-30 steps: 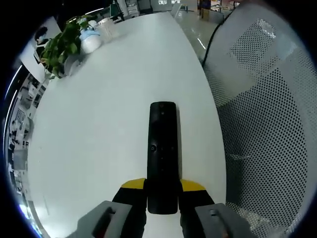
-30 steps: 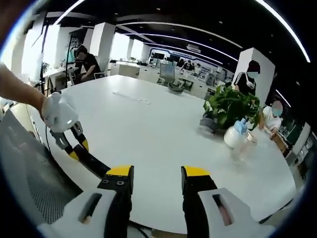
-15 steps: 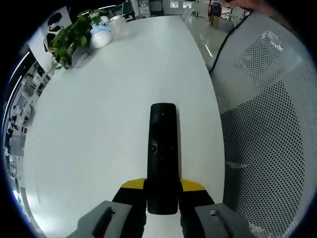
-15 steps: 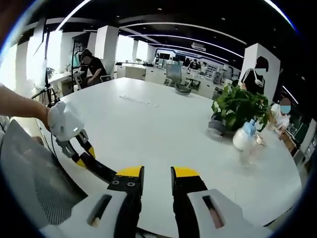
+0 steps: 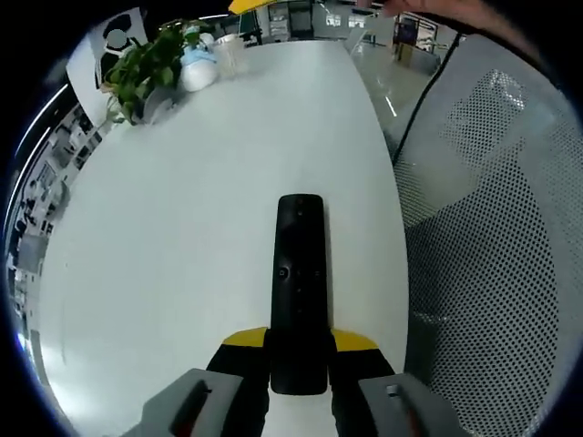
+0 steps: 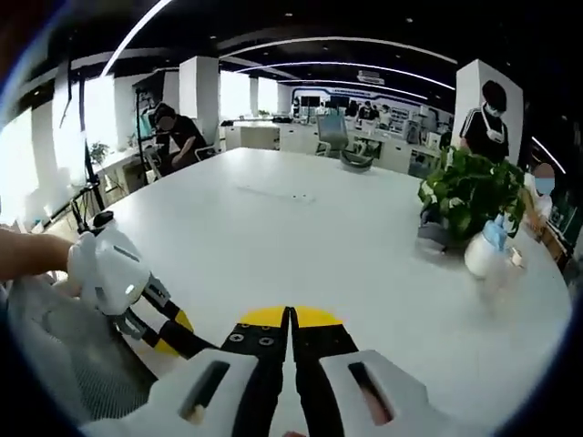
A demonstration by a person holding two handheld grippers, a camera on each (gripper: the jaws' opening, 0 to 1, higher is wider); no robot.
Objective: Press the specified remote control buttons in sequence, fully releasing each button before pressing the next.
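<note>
Right gripper [image 6: 290, 320] has gone from jaws spread to pressed together with nothing between them; left side unchanged.

Left gripper [image 5: 300, 344] is pinching the remote [image 5: 299, 289] by its near end, jaws on both long edges. Remote is sticking straight out ahead of the jaws, over the table [image 5: 182, 228], button face up toward the camera. Mesh chair [image 5: 492, 237] is sitting to the right of the left tool. Plant [image 5: 146, 59] and a white bottle [image 5: 196, 68] are far ahead at the table's far end.

In the right gripper view the left gripper [image 6: 164, 330] is showing low and to the left, apart from the closed tips. Right tool is pointing past the remote, across the table.

Risks, my read:
- Closed tip needs swinging left and down onto the button face; overshooting could hit the wrong key.
- Remote is held only at one end, so a hard press far out could lever it down or twist it in the jaws.
- Lifting off incompletely between presses would break the sequence.
</note>
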